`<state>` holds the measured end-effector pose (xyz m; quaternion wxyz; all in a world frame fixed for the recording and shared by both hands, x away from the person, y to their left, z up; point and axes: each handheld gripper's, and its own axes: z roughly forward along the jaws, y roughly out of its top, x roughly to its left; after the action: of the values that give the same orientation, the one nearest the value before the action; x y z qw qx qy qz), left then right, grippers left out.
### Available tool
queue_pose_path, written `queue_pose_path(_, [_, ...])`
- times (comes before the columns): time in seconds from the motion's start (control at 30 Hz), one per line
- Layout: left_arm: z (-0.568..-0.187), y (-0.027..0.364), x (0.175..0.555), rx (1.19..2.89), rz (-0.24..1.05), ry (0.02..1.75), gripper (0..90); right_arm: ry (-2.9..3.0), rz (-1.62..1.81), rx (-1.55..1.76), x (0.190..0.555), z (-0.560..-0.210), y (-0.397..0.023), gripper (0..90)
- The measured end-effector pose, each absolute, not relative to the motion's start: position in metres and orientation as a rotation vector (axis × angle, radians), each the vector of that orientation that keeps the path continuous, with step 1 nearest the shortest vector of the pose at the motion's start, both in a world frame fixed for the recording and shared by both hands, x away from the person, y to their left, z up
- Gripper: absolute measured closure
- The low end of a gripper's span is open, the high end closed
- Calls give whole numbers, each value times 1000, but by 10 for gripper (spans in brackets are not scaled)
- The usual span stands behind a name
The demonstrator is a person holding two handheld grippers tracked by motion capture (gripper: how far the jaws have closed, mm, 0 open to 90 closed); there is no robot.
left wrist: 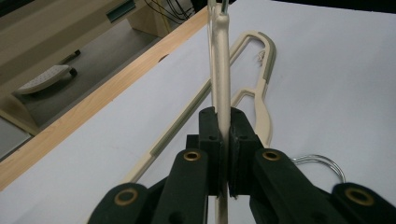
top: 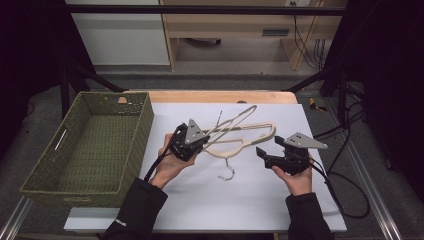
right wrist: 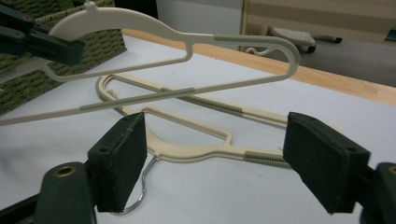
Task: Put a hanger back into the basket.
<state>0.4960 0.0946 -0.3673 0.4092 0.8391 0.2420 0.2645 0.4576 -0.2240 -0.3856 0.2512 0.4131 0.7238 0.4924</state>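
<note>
Two cream plastic hangers are on the white mat. My left gripper (top: 202,139) (left wrist: 224,135) is shut on one hanger (top: 236,120) (left wrist: 220,60) near its neck and holds it tilted above the table. The other hanger (top: 250,136) (right wrist: 196,151) lies flat beneath it, with its metal hook (top: 227,172) (left wrist: 322,163) pointing toward me. My right gripper (top: 262,156) (right wrist: 222,156) stands open to the right of the lying hanger, with nothing between its pads. In the right gripper view the raised hanger (right wrist: 233,42) crosses over the flat one, with the left gripper (right wrist: 42,42) clamped on its top.
A green woven basket (top: 145,130) (right wrist: 107,42) stands empty at the left, touching the mat's edge. The wooden table edge (top: 220,96) runs along the back. Cables hang off the right side (top: 345,180). The white mat (top: 225,200) is bare toward the front.
</note>
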Motion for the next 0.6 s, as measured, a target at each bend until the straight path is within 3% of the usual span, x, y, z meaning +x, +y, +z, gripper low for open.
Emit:
queue_pose_path(0.27, [-333,118,476,2063,610,665,859,1956,1348,1089,452,-383,-227,109])
queue_pose_path(0.6, [-290,158,451,2016,592,636,859,1937,1379,1089,445,-381,-235,86])
